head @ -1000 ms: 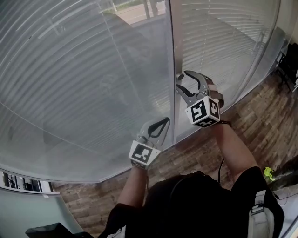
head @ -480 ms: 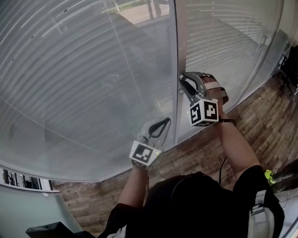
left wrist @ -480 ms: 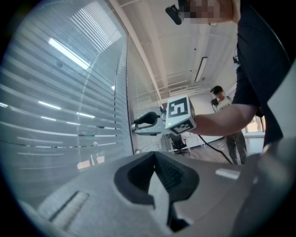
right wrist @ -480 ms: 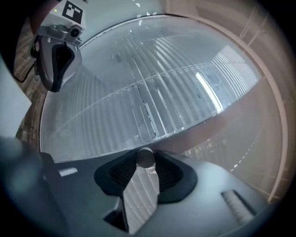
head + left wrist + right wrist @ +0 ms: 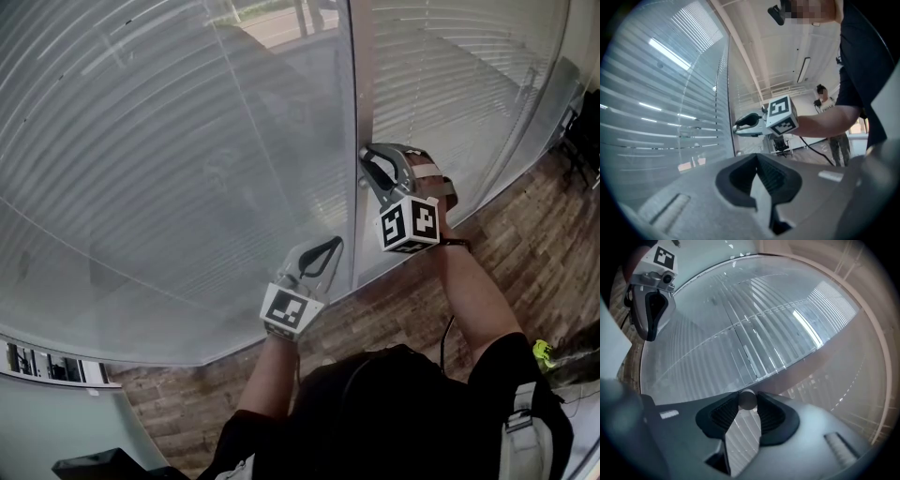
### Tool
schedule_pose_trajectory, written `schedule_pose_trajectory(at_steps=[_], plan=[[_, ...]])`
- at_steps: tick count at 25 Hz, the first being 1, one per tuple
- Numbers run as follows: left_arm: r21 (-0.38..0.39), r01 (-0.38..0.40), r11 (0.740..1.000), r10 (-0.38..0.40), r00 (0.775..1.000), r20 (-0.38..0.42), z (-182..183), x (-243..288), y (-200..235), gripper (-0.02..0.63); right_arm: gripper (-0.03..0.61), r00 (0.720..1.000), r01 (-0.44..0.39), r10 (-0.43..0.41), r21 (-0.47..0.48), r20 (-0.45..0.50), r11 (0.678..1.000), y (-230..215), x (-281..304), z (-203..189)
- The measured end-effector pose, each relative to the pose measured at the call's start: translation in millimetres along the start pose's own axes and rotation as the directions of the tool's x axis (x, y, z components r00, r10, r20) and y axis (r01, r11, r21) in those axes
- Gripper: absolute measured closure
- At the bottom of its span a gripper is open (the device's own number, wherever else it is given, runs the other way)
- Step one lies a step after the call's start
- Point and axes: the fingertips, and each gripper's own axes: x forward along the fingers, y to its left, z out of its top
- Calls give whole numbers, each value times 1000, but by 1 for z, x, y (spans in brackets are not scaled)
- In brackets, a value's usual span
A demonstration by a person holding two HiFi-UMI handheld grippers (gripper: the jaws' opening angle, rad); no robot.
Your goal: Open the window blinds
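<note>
Blinds point(image 5: 187, 141) stand before you, slats shut. Your right tongs point(image 5: 366, 157) have just been closing and pinch the knob point(image 5: 747, 399) on the frame point(image 5: 362, 84), so twisting it looks next. Your left tongs point(image 5: 757, 161) hang together, empty.

Change over the last second. The right gripper point(image 5: 367, 161) has rolled about its own long axis. Its jaws stood wide apart either side of the round knob point(image 5: 747, 399); they have just been closing and now press on the knob from both sides. In the head view the closed jaws lie at 11 o'clock from the marker cube point(image 5: 410, 223).
</note>
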Motion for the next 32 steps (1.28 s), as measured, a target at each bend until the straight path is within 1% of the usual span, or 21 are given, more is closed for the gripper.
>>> schedule_pose_trajectory(at_steps=[3,5,7,9,11,12,13,14,15,16,20,25,29,32], plan=[[6,0,1000,1,1000,-12,-1,1,0,609,453,1000,-7,6,71,9,997,-2,-1,-1],[2,-2,1000,2,1000,-6,-1,0,0,611,453,1000,-19,15,155,25,988,-3,-1,0],[-8,-1,1000,1,1000,-4,0,0,0,609,453,999,-29,19,239,40,971,-5,-2,0],[-10,0,1000,0,1000,1,2,0,-1,609,453,998,-38,20,340,58,940,-7,-2,-1],[-6,-1,1000,1,1000,0,3,0,0,609,453,997,-47,16,446,74,894,-10,-2,-2],[-11,0,1000,0,1000,-9,3,-1,0,611,451,997,-46,9,480,78,876,-11,-2,-3],[-13,1,1000,-1,1000,-16,2,-2,0,609,453,997,-41,1,499,79,866,-12,-1,-3],[-10,-1,1000,0,1000,-16,1,-2,1,610,453,997,-38,-4,515,80,856,-12,-1,-3],[-3,-3,1000,3,1000,-11,0,-2,1,610,453,996,-41,-7,540,86,840,-11,-1,-3],[2,-5,1000,5,1000,-5,0,-2,2,611,453,995,-50,-7,578,96,815,-10,0,-5],[-4,-4,1000,4,1000,-5,0,-2,2,610,453,991,-89,-11,722,133,687,-11,1,-9],[10,-1,1000,1,1000,1,2,-1,2,609,453,988,-114,-25,838,150,533,-11,3,-17],[-15,9,1000,-10,1000,-19,6,-2,-2,610,451,983,-151,-39,905,181,399,-14,2,-16],[-11,6,1000,-6,1000,-18,1,-2,-2,609,451,980,-172,-54,946,194,275,-15,1,-18]])
